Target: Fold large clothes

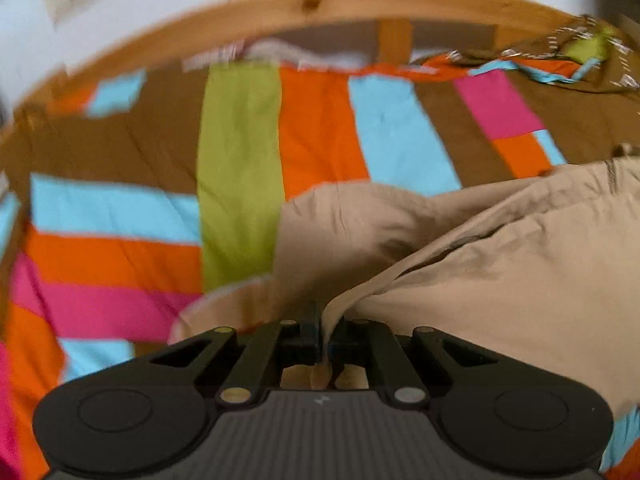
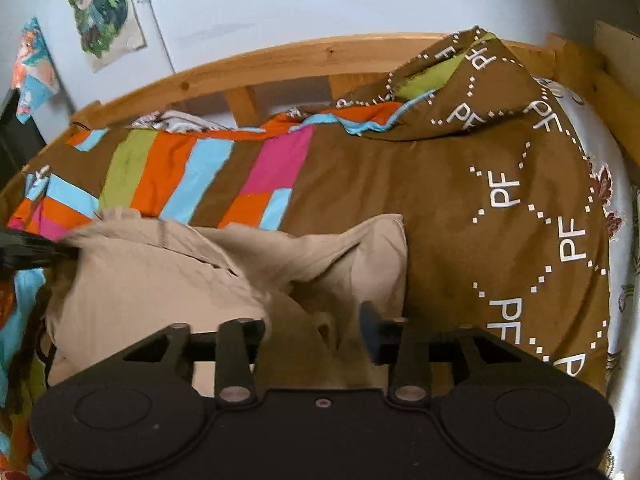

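Beige trousers (image 1: 500, 264) in left claw (image 1: 326, 334), on patchwork bedspread (image 1: 240, 140)

left hand-held gripper (image 1: 325, 330): jaws pinched together on a fold of the beige garment (image 1: 500, 264)
garment: crumpled, heaped on right half of the bed, edge runs up from the jaws
bedcover (image 1: 240, 152): brown with lime, orange, blue, pink blocks; flat under garment
bed frame (image 1: 320, 4): pine rail across top
frame: motion-blurred
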